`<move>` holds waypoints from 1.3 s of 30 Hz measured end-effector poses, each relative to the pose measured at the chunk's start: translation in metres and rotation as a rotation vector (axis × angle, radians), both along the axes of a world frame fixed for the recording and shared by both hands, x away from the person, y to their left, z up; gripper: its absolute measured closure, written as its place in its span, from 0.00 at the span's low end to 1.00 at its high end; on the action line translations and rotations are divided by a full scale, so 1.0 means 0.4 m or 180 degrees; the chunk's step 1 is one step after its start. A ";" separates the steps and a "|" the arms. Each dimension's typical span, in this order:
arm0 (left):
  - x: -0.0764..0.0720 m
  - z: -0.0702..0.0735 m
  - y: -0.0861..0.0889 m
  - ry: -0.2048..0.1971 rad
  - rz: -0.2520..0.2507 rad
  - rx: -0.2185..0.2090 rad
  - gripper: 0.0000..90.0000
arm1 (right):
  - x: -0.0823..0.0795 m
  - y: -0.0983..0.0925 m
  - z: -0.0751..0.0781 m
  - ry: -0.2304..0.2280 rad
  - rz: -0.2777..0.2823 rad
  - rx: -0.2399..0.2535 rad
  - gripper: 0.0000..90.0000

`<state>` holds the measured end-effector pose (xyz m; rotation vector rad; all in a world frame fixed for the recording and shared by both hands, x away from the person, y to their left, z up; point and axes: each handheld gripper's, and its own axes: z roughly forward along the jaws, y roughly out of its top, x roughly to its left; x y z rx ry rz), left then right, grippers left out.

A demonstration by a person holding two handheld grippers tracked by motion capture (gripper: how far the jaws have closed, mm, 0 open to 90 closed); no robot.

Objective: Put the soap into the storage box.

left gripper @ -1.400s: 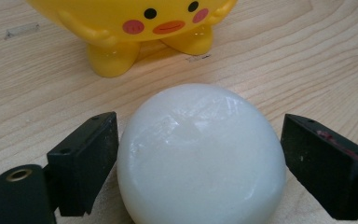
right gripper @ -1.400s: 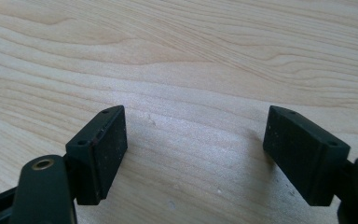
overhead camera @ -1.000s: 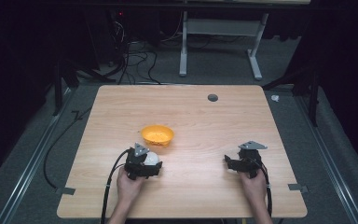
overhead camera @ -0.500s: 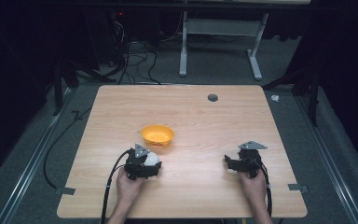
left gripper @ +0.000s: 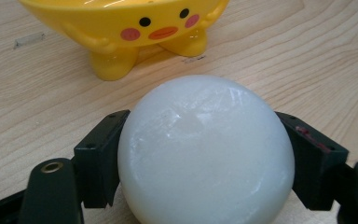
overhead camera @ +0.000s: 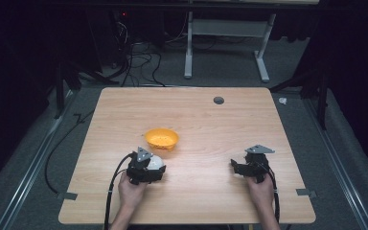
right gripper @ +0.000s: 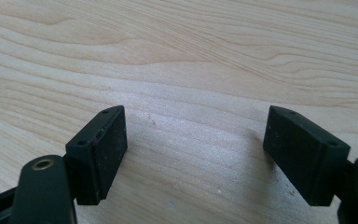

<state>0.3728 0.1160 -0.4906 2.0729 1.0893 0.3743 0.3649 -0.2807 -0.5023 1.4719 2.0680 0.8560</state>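
White and round, the ball (left gripper: 205, 151) is clamped between the just-closed jaws of the left gripper (overhead camera: 147, 167), near the tabletop's (overhead camera: 211, 124) front edge, left of centre. The yellow duck bowl (overhead camera: 161, 139) is seen straight ahead of those jaws, just beyond the ball. The right gripper (overhead camera: 250, 166) is held wide open, empty, well apart.

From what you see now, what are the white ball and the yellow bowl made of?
White ball: probably hard plastic or wax, semi-gloss, slightly translucent with faint scuffs. Yellow bowl: moulded glossy plastic, judging by bright highlights and its printed duck face.
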 end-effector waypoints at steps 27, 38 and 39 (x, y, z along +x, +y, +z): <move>-0.024 0.089 0.050 -0.0069 -0.0116 -0.0225 0.27 | 0.000 -0.001 0.000 0.0001 0.0005 0.0008 0.25; -0.011 0.138 0.029 -0.0128 -0.0246 -0.0126 0.27 | 0.000 -0.001 0.000 0.0002 0.0012 0.0012 0.25; -0.009 0.142 0.026 -0.0125 -0.0260 -0.0117 0.27 | 0.000 -0.001 0.000 0.0002 0.0011 0.0013 0.25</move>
